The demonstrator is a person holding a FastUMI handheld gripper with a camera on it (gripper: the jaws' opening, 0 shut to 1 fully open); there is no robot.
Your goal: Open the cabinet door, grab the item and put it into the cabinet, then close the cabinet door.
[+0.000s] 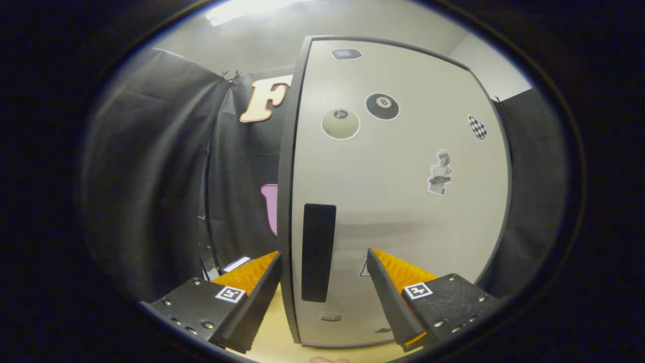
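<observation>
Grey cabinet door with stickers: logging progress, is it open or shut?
Shut, apparently: grey cabinet door sits flush in its dark frame; open gripper straddles its black handle.

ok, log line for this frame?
stage: pre-open | cabinet door: shut | gripper: open, fingers either side of handle, no contact | item: not held

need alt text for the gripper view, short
The hand-held gripper is open, its fingers straddling the tall black handle near the left edge of a closed light-grey cabinet door. Stickers dot the door, among them an eight-ball sticker. Black cloth hangs behind.
</observation>
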